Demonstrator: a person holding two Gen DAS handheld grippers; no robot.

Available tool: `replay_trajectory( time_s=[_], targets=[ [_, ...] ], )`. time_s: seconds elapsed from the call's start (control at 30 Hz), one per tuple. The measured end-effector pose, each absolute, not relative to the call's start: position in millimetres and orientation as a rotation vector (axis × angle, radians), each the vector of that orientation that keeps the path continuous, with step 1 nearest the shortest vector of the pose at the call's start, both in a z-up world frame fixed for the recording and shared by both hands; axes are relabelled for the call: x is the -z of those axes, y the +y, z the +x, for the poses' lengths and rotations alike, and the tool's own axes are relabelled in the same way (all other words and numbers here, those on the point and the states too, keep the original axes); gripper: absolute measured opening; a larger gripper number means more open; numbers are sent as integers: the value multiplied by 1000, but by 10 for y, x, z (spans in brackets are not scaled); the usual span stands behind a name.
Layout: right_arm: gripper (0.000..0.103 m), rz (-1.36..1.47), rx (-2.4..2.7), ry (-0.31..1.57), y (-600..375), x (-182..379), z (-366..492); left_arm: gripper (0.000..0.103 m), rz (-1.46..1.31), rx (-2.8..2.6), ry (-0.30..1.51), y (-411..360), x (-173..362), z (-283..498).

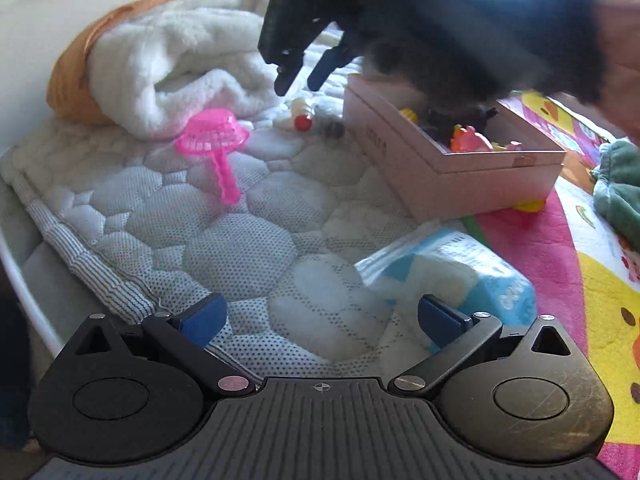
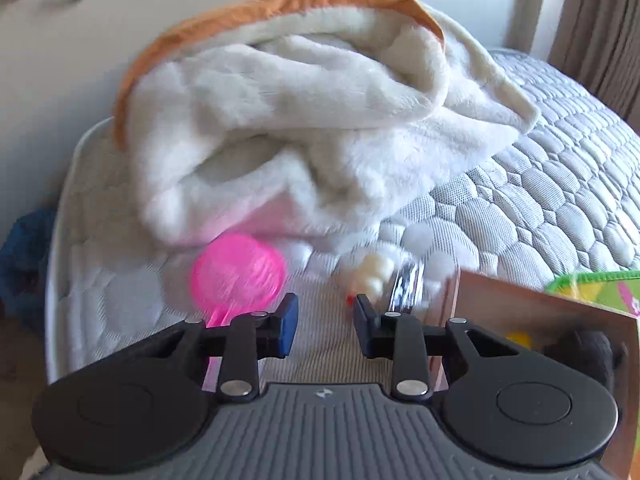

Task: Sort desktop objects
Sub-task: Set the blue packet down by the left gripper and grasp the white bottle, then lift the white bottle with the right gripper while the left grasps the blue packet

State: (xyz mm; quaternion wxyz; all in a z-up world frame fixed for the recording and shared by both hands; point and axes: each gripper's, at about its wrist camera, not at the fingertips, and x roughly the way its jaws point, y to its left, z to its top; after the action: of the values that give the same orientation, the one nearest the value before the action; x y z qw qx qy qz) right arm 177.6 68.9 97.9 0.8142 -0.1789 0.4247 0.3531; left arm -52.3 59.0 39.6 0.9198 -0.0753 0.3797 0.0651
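Observation:
A pink cardboard box (image 1: 440, 168) holding several small toys stands on the mattress (image 1: 240, 240). A pink toy strainer (image 1: 212, 140) lies left of it, also in the right wrist view (image 2: 236, 272). A small cream toy with a red cap (image 1: 302, 118) lies by the box's far corner; it is blurred in the right wrist view (image 2: 376, 272). A blue tissue pack (image 1: 456, 276) lies near my left gripper (image 1: 320, 316), which is open and empty. My right gripper (image 1: 304, 76) (image 2: 326, 320) is open and empty, above the small toy and the box's far edge.
A white fluffy blanket with an orange edge (image 2: 300, 120) is heaped at the mattress's far end. A colourful play mat (image 1: 580, 280) lies right of the box, with a green cloth (image 1: 620, 192) on it. The mattress edge (image 1: 60, 240) drops off at the left.

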Motion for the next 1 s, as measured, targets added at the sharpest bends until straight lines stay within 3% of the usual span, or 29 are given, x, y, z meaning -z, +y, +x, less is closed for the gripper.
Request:
replay_trajectory(
  time_s=[0.1,0.13,0.23,0.6,0.9,1.0],
  targets=[
    [30,-435,-659,964,920,-708,2072,103,-193,-128,795,690,-314,-460],
    [25,-452,-642,975,957,-626,2118,103,-202,-122,793,707,-301,-457],
    [24,-477,-647,928,927,-587,2025,103,-195,-111,779,701,-301,-469],
    [25,-278,-858,687,-824,-1790,495,103,-51,-149,770,356,-474,-655],
    [25,-341,-745,814,-1876,-922,-174,103,-40,-162,816,125,-552,-745],
    [37,-397,-721,781,-1917,-710,-331,103,-14,-162,816,72,-578,-783]
  ],
)
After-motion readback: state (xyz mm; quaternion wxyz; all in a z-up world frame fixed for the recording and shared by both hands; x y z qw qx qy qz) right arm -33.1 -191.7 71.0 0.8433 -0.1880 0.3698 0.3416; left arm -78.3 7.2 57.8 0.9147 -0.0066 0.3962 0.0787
